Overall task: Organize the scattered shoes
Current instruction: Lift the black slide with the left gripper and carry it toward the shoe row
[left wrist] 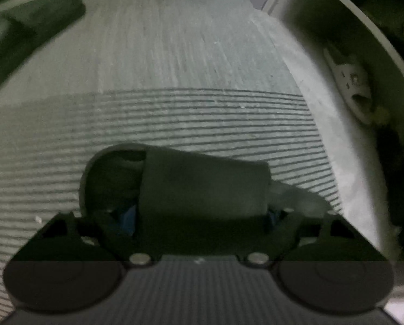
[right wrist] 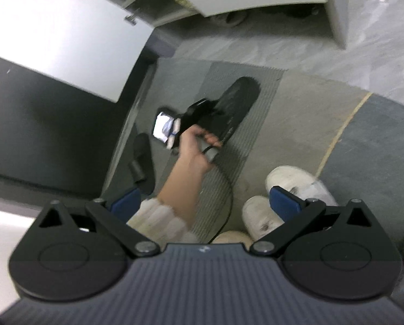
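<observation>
ribbed mat point(left wrist: 175, 62) bare beyond slipper point(left wrist: 202, 187), wall point(left wrist: 324, 62) close on right

No text or label is legible — anywhere.

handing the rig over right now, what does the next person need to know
Left gripper: jaws straddle the strap of a black slipper lying on the ribbed mat; a firm grip can't be confirmed.
Right gripper: open, empty, held above the mat.
Second slipper: by the mat's edge, nothing touching it.
Done: nothing visibly put away yet.
Left: both slippers to tidy.
</observation>
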`<state>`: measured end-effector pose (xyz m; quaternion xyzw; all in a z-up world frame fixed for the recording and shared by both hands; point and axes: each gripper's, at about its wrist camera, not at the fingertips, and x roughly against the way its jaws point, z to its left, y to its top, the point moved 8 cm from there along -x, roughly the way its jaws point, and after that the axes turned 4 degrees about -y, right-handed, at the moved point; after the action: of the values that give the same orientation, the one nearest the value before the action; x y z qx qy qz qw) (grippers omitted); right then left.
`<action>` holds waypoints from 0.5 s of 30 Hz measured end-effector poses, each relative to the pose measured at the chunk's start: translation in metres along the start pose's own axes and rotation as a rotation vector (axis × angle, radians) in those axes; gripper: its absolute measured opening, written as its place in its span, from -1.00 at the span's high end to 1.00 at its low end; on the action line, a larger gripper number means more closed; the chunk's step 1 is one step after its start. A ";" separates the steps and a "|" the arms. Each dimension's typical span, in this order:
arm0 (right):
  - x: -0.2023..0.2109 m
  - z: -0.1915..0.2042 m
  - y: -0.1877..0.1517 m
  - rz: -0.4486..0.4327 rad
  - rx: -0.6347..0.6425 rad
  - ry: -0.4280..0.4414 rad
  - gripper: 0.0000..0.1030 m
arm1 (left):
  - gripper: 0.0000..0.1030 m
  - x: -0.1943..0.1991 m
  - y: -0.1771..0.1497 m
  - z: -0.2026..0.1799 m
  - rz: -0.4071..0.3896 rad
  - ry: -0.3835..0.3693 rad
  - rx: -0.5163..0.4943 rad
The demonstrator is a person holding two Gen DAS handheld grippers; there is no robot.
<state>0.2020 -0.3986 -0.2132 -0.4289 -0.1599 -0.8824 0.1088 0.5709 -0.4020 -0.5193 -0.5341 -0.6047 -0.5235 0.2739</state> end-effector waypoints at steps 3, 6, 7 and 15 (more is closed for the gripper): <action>0.005 0.007 -0.009 0.005 -0.011 0.032 -1.00 | -0.63 0.023 -0.007 0.020 0.007 0.024 0.002; 0.012 0.013 -0.016 0.008 -0.015 0.058 -1.00 | -0.63 0.051 -0.010 0.049 -0.004 0.052 0.012; 0.015 0.014 -0.019 0.010 -0.016 0.066 -1.00 | -0.63 0.061 -0.011 0.065 -0.010 0.058 0.027; 0.026 0.022 -0.037 0.047 0.012 0.109 -1.00 | -0.63 0.136 -0.012 0.207 -0.064 0.206 0.083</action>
<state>0.1904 -0.3575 -0.1870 -0.3831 -0.1489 -0.9007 0.1405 0.5693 -0.1602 -0.4646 -0.4462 -0.6112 -0.5585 0.3398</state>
